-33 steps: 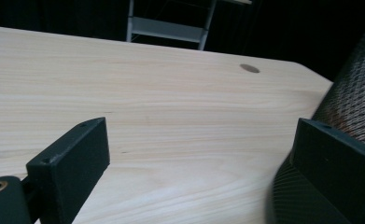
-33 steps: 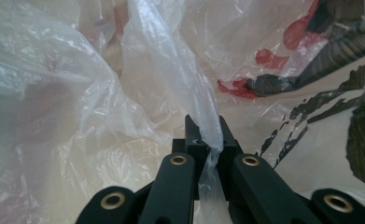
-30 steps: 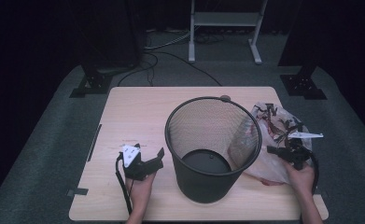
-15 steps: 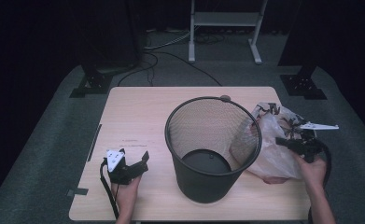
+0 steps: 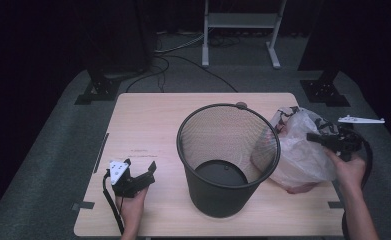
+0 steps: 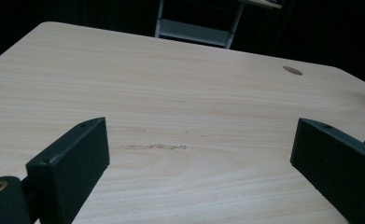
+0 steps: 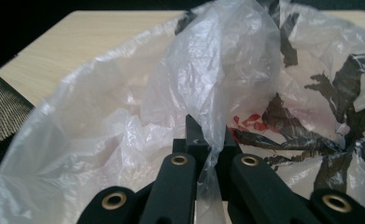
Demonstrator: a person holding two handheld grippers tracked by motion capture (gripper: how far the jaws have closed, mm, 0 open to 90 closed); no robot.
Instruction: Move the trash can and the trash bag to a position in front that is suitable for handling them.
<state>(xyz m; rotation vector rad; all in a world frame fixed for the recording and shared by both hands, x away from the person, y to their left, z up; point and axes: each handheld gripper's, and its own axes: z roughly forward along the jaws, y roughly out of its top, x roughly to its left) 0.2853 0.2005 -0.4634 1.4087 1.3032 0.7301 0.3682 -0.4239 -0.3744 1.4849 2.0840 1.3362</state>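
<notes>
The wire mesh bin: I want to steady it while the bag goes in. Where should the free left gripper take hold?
Grip the rolled top rim of the wire mesh bin on its left side, coming from the left with the open left gripper. The upright bin's rim looks thin enough to fit between the jaws, and that side is bare.

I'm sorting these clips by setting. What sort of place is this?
Probably a recording studio or lab, not a home: a lone wooden table on grey carpet, black surroundings, stand feet and loose cables on the floor behind it.
</notes>
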